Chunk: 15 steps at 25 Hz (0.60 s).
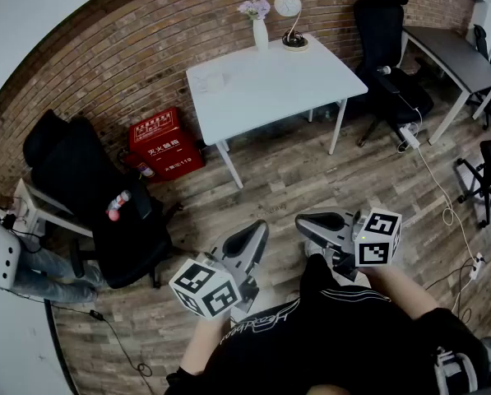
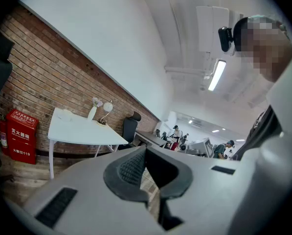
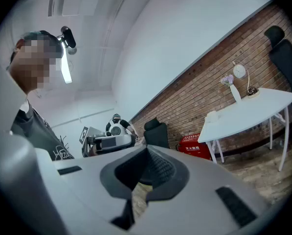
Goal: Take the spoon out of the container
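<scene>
Closest to the camera is the person's black top (image 1: 327, 336), with both grippers held in tight just in front of it, well back from the white surface (image 1: 270, 89) across the wood floor (image 1: 311, 171). The left gripper (image 1: 257, 230) has its jaws pressed together with nothing between them, only a sliver of floor showing under the pads. The right gripper (image 1: 303, 220) is the same: jaws closed, empty. Each one has its marker cube at the back end.

As for the task stuff, the only candidate I can spot is a small white thing (image 1: 215, 81) sitting on the surface near its left corner on the wall side. It's low, pale and kinda rounded, and it nearly blends into the white top. It's too small and washed out to say for sure it's the container, and I can't tell what's in it. Both grippers are well apart from it.

Also on the surface, at the back edge by the brick wall, are a white vase (image 1: 260, 31) with pale flowers and, just beside it, a round lamp (image 1: 291, 15). A red box (image 1: 163, 145) sits on the floor left of the surface against the wall, and a black chair (image 1: 389, 48) stands to the right of it.
</scene>
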{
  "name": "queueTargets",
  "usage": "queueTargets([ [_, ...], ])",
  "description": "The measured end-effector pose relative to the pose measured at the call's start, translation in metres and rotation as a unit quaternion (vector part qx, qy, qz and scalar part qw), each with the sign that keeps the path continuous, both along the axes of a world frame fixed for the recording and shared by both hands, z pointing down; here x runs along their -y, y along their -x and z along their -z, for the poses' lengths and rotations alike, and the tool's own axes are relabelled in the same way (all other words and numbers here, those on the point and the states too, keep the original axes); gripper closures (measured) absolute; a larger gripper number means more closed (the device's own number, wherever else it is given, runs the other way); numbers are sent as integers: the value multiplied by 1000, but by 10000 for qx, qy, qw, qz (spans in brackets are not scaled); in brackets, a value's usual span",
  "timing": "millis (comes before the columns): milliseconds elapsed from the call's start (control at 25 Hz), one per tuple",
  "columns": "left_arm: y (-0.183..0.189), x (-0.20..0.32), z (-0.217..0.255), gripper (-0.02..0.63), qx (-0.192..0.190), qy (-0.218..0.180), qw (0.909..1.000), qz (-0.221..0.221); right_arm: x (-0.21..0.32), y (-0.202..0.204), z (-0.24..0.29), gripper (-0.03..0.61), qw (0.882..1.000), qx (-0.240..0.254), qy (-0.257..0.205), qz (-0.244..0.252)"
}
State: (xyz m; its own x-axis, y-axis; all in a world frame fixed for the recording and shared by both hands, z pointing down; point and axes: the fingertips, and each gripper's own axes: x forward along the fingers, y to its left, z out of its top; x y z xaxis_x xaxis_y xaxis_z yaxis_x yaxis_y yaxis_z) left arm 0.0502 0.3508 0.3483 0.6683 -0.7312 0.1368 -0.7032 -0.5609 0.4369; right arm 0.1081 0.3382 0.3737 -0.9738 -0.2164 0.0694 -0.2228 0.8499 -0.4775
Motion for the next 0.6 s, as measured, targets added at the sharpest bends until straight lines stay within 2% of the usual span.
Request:
queueTargets([
  [600, 7, -2, 10, 609, 47, -64, 9999, 100, 0, 6, 14, 581, 9997, -27, -239, 43],
])
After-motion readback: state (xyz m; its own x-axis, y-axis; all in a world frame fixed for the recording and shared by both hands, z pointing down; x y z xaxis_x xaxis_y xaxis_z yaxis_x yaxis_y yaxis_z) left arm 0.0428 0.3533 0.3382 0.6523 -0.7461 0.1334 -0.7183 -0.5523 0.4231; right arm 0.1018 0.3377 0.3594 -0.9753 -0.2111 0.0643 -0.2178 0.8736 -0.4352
